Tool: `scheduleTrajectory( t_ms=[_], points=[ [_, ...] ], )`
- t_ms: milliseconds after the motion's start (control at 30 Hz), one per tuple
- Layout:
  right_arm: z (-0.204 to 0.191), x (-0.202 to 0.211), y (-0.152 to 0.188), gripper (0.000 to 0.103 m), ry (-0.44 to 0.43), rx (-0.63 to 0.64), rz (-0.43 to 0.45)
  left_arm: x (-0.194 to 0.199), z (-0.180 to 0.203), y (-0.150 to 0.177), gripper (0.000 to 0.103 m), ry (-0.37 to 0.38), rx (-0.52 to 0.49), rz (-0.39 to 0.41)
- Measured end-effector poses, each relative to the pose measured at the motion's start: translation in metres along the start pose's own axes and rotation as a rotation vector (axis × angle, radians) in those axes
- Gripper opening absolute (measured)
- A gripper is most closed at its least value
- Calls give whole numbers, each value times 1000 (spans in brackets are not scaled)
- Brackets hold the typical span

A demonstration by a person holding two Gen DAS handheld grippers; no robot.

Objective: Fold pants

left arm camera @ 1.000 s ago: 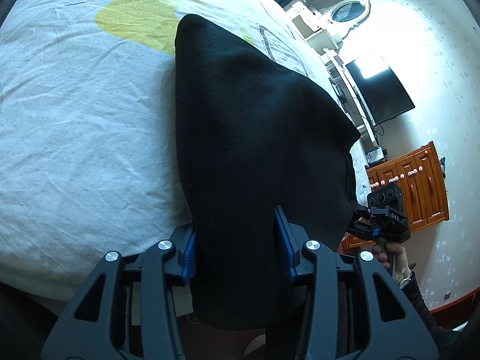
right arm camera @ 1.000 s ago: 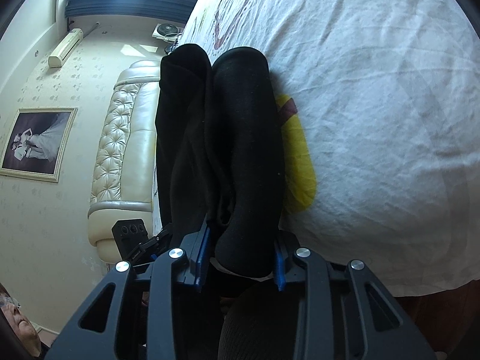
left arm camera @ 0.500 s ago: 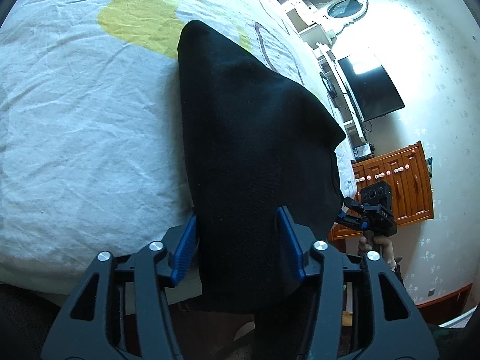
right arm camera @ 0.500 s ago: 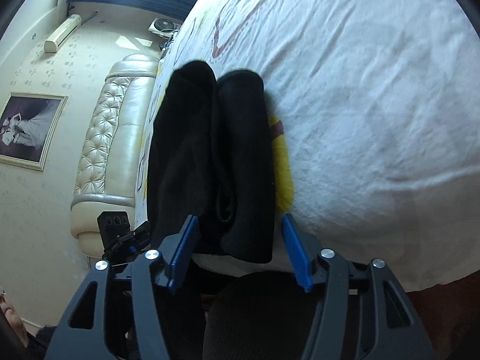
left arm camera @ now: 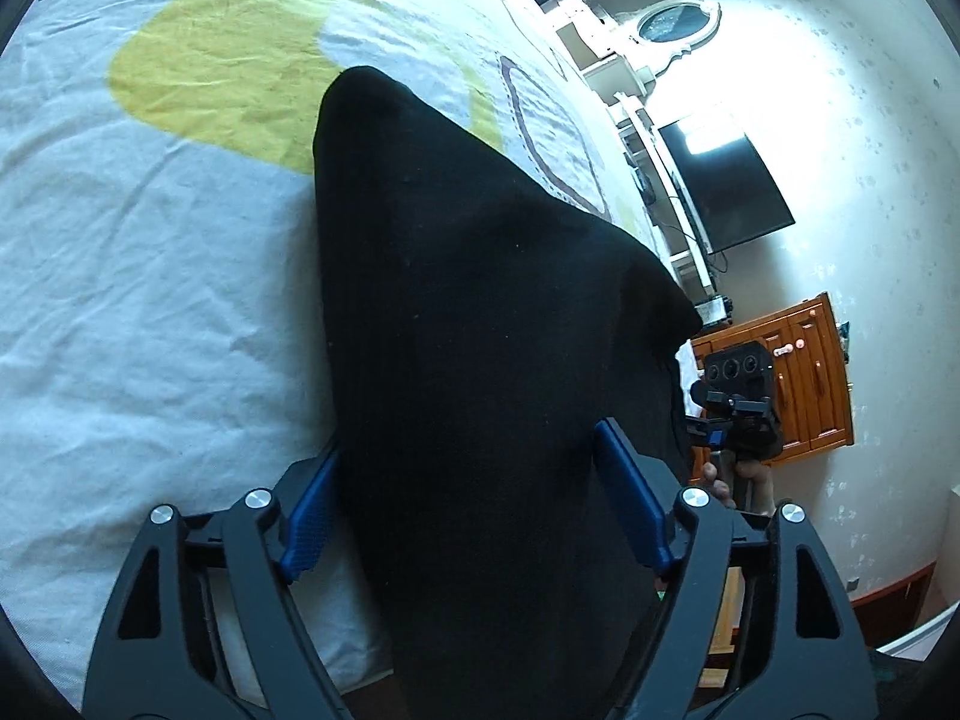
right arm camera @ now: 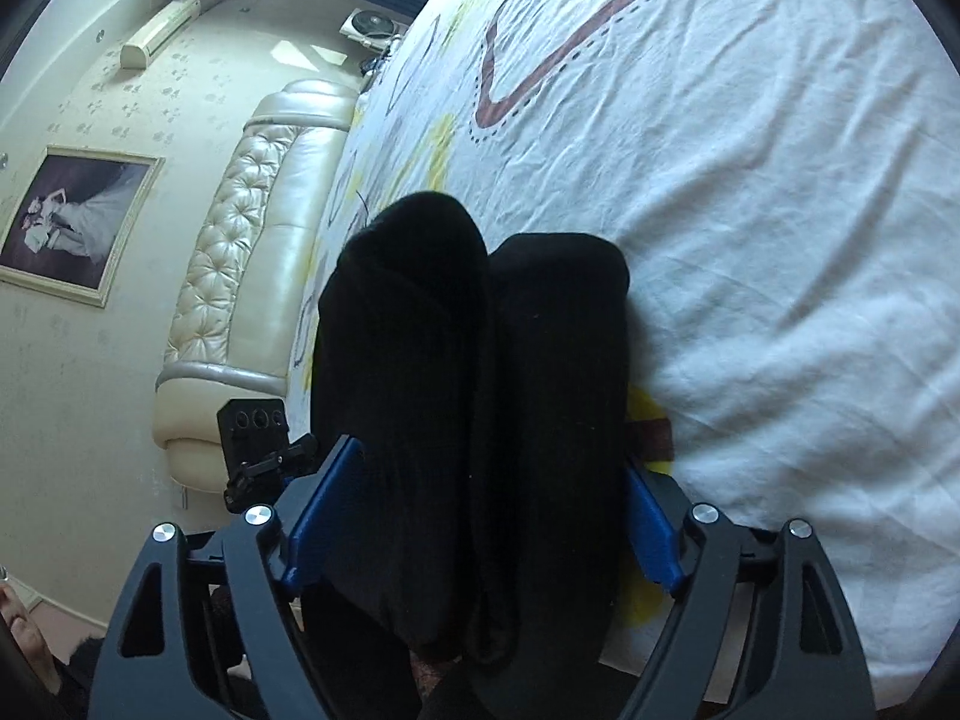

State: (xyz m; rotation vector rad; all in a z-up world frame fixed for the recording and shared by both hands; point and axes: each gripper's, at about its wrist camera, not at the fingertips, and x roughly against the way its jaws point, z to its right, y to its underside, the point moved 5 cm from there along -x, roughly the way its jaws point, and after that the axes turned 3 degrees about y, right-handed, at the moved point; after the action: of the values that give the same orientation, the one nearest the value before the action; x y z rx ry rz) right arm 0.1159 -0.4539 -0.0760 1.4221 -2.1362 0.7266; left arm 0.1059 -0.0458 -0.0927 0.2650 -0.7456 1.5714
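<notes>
Straddling black pants [left arm camera: 480, 330] on the bed [left arm camera: 150, 300]: left gripper [left arm camera: 474, 516] and right gripper [right arm camera: 480, 510] level, jaws spread, cloth between them, not pinched.

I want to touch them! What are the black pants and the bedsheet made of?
The black pants look like soft matte knit, maybe cotton or fleece: no shine, thick rounded folds. The bedsheet looks like thin woven cotton, printed with yellow and brown shapes and finely wrinkled. Both are guesses from looks alone.
</notes>
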Motion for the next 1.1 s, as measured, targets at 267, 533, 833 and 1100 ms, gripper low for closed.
scheduleTrajectory(
  t_ms=[267, 533, 833, 1100],
  points=[
    [-11, -11, 6, 43, 69, 27, -2, 1, 6, 1, 43, -119, -60, 20],
    [-17, -17, 5, 41, 60, 26, 11, 18, 5, -17, 30, -163, -100, 36],
    [-40, -51, -3, 41, 14, 41, -17, 50, -20, -25, 30, -196, -49, 77],
    [-34, -42, 5, 63, -15, 36, 13, 67, -30, -18, 65, -55, -37, 28]
  ],
)
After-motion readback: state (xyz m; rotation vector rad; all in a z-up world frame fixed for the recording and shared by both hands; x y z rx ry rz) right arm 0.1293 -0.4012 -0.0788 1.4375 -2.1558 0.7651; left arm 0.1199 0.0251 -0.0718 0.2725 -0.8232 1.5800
